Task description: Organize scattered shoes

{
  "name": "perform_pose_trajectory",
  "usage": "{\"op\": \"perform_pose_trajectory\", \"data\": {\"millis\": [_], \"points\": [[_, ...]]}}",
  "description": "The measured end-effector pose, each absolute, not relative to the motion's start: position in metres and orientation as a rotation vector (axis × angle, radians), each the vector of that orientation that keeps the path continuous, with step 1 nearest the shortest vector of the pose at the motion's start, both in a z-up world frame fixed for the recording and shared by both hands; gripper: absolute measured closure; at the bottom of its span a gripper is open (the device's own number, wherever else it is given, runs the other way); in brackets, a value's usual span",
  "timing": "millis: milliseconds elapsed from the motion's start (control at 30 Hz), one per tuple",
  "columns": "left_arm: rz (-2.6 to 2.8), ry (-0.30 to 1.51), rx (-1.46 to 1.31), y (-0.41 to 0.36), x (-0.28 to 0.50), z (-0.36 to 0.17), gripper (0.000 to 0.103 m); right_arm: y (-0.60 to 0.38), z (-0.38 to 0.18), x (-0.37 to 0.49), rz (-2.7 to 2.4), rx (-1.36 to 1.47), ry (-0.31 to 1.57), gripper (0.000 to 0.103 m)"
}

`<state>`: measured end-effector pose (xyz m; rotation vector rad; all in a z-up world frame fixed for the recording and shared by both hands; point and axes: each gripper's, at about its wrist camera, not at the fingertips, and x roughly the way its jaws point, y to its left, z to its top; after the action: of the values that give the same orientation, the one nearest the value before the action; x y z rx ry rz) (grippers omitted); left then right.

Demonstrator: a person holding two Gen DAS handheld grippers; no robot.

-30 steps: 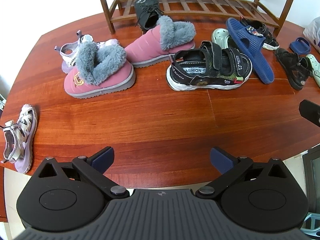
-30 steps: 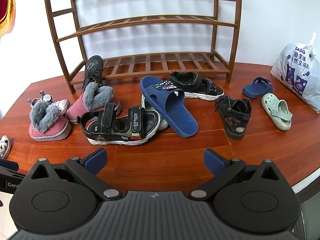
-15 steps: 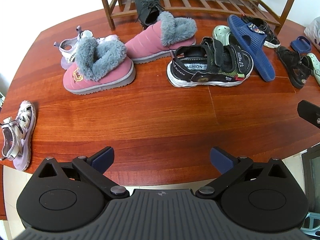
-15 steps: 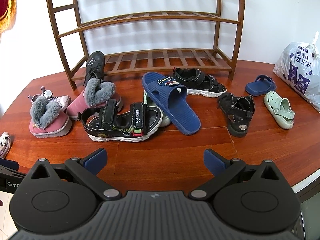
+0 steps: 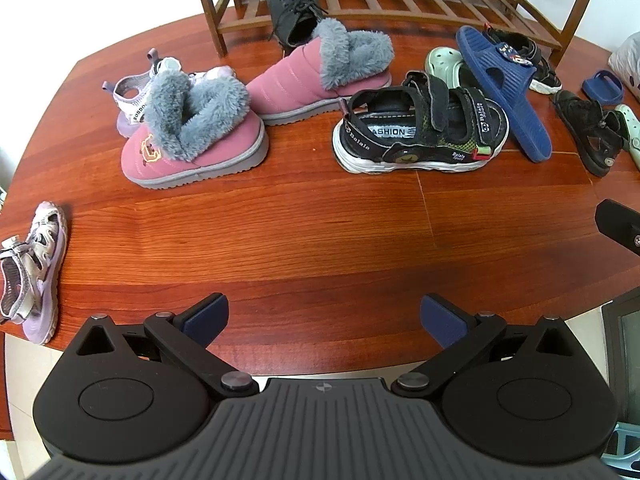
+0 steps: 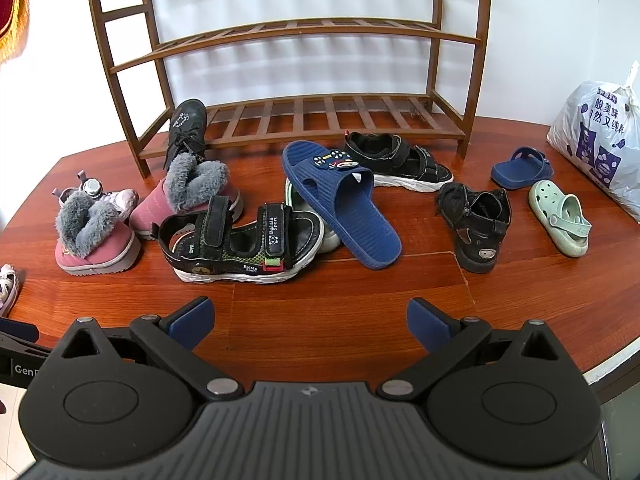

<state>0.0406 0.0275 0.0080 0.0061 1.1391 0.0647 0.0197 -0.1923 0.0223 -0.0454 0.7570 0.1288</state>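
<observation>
Shoes lie scattered on a red-brown wooden table [image 5: 320, 240] in front of an empty wooden shoe rack [image 6: 288, 36]. Two pink fur-lined boots [image 5: 196, 136] [image 5: 320, 72] sit at the left, a black sports sandal [image 5: 420, 132] [image 6: 244, 240] in the middle, and a big blue slide [image 6: 340, 200] leans over a mint clog. A black lace-up shoe [image 6: 188, 128] leans on the rack's bottom shelf. My left gripper [image 5: 324, 316] and my right gripper [image 6: 308, 316] both hover open above the table's near edge, holding nothing.
A lilac sandal [image 5: 32, 272] lies at the table's left edge and another [image 5: 136, 92] behind the boots. To the right are a black sandal [image 6: 400, 160], a dark closed sandal [image 6: 476, 228], a small blue slide [image 6: 520, 168], a mint clog [image 6: 560, 216] and a white plastic bag [image 6: 600, 136].
Both grippers have moved slightly forward toward the shoes, which look a little nearer. Both stay open and no shoe has moved.
</observation>
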Motion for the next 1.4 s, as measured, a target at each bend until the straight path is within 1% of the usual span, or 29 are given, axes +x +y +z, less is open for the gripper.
{"op": "perform_pose_trajectory", "data": {"millis": [333,533,733,800,933,1100,1267,1400], "points": [[0.043,1.124,0.012,0.035,0.049,0.004,0.0,-0.192,0.019,0.024,0.13,-0.048,0.77,0.0],[0.004,1.102,0.031,0.041,0.069,0.004,0.0,-0.195,0.019,0.026,0.115,-0.049,0.774,0.0],[-0.064,1.079,0.006,0.044,0.092,0.007,0.003,-0.205,0.02,0.028,0.076,-0.038,0.777,0.0],[-0.086,1.071,-0.003,0.045,0.099,0.008,0.009,-0.209,0.02,0.028,0.058,-0.033,0.777,0.0],[-0.139,1.06,-0.018,0.044,0.12,0.009,0.018,-0.218,0.021,0.027,0.023,-0.023,0.779,0.0],[-0.178,1.084,-0.068,0.047,0.147,0.005,0.039,-0.229,0.019,0.027,-0.019,-0.008,0.777,0.0],[-0.202,1.089,-0.086,0.042,0.164,0.004,0.047,-0.241,0.018,0.026,-0.057,0.007,0.779,0.0],[-0.215,1.102,-0.085,0.04,0.174,0.001,0.048,-0.25,0.017,0.026,-0.084,0.018,0.78,0.0]]}}
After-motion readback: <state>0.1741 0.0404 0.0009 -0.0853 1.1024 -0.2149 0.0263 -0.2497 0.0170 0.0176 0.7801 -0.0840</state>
